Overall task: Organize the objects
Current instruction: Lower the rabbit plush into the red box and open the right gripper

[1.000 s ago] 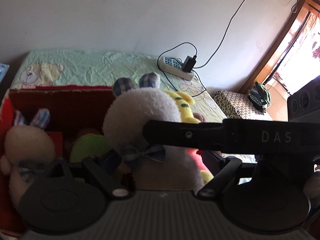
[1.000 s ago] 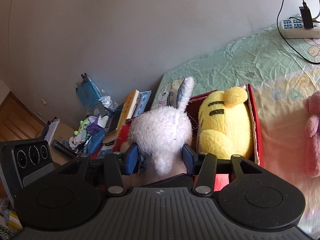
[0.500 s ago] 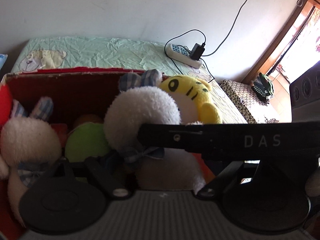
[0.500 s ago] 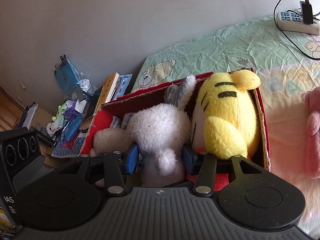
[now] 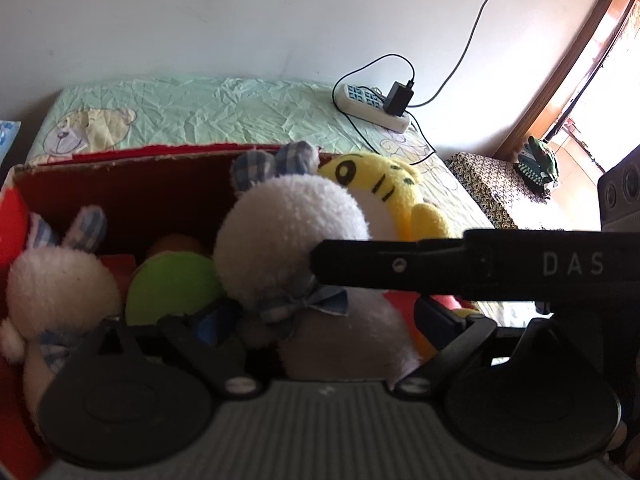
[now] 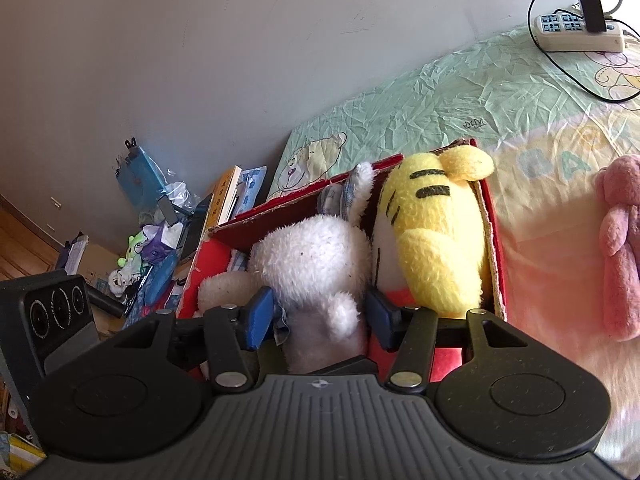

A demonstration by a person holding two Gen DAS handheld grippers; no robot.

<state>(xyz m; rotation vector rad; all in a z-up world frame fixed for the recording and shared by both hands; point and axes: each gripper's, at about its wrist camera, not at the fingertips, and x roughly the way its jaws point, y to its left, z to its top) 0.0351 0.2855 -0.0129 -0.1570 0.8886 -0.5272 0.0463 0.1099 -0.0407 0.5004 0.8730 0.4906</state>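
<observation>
Jaws of both the left gripper [image 5: 316, 320] and right gripper [image 6: 320, 316] are opening around the white rabbit [image 6: 316, 256] in the red box [image 6: 494, 240].

- Box [image 6: 496, 240] sits on bed [image 6: 460, 108], near the wall.
- In box, right wrist view: tiger [image 6: 436, 240] at right, rabbit [image 6: 316, 256] just left of it, touching.
- Second rabbit [image 5: 56, 284] at far left of box; round plush [image 5: 172, 284] between the rabbits.
- Power strip [image 6: 576, 36] on bed behind box.
- Plush [image 6: 620, 248] on bed right of box.
</observation>
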